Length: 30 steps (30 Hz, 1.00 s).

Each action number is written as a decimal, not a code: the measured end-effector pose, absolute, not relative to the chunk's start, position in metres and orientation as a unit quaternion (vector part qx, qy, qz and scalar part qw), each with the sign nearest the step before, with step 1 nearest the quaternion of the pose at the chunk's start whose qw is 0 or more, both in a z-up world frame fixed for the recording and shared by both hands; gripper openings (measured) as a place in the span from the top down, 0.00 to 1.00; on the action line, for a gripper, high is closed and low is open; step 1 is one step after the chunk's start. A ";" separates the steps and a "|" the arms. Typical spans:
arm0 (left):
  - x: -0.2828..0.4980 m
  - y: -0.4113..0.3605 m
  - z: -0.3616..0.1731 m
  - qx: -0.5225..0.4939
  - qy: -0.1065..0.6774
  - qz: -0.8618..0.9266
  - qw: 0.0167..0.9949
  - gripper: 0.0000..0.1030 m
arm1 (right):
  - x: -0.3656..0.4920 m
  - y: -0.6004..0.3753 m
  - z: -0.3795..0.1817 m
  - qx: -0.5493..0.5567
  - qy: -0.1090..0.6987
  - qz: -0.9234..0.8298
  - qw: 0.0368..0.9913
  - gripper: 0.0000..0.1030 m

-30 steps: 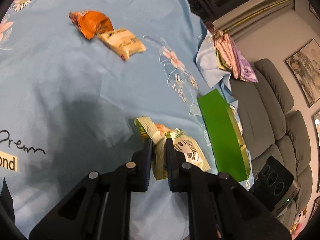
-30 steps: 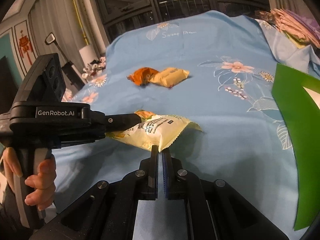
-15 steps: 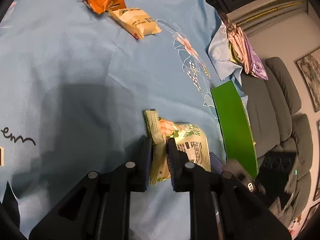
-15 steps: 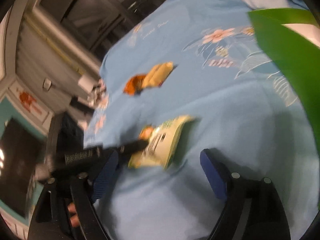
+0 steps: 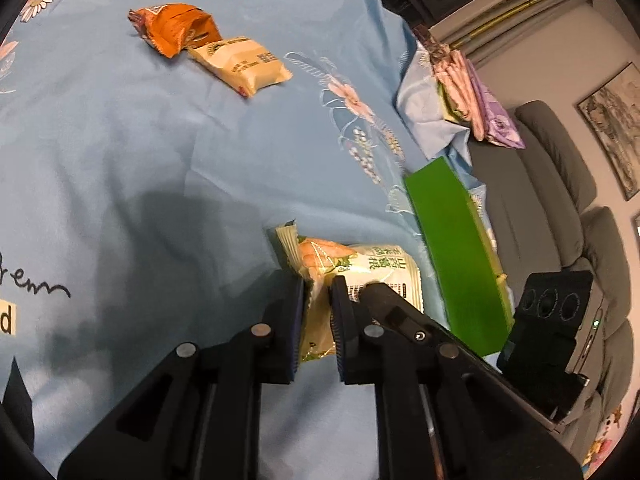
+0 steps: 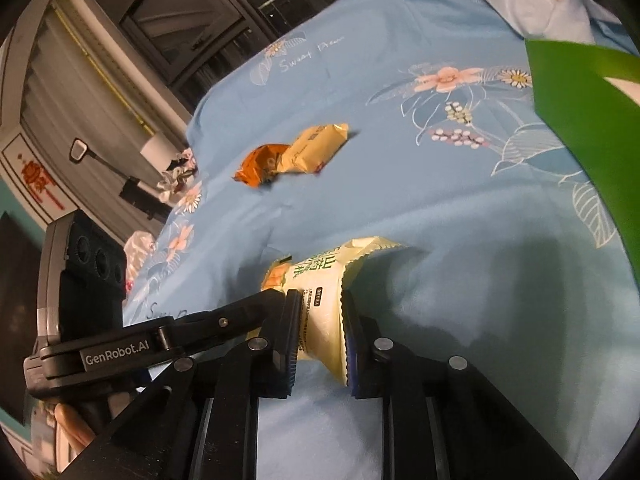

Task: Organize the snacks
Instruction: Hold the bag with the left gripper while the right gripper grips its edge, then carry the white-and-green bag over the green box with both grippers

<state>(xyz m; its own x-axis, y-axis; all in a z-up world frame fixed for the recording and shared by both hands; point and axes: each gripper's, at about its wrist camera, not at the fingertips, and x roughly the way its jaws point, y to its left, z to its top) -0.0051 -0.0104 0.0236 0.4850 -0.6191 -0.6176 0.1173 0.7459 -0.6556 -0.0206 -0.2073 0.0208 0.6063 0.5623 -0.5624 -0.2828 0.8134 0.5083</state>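
Note:
A pale green snack packet lies low over the blue floral cloth, held from both ends. My left gripper is closing on its crimped end, pads pressed on the wrapper. My right gripper is closing on the opposite end, and the packet fills the gap between its pads. Its black finger shows in the left wrist view beside the packet. Farther off, an orange packet touches a yellow packet. A green box stands to the right.
Folded cloths are stacked at the far right edge of the covered surface. A grey sofa sits beyond it. A person's hand grips the left tool's handle. Dark windows rise behind the cloth.
My right gripper went from shut and empty to wide open, rolled, and now clamps the packet's free end. The left gripper kept its hold on the other end.

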 end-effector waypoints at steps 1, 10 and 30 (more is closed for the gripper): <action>-0.006 -0.011 0.027 -0.277 0.451 -0.233 0.815 0.87 | -0.024 -0.210 0.024 0.189 0.367 0.242 0.878 0.80; -0.029 -0.062 0.071 -0.193 0.407 -0.271 0.851 0.92 | -0.060 -0.245 0.059 0.177 0.311 0.240 0.902 0.80; -0.023 -0.272 0.119 -0.059 0.372 -0.345 0.859 0.94 | -0.092 -0.425 0.095 0.237 0.218 0.128 0.938 0.80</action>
<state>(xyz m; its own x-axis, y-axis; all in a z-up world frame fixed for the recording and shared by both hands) -0.0226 -0.2725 0.1191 0.4844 -0.6377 -0.5989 0.5495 0.7545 -0.3589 -0.0923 -0.4249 0.0949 0.8719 0.3433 -0.3492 -0.1366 0.8554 0.4997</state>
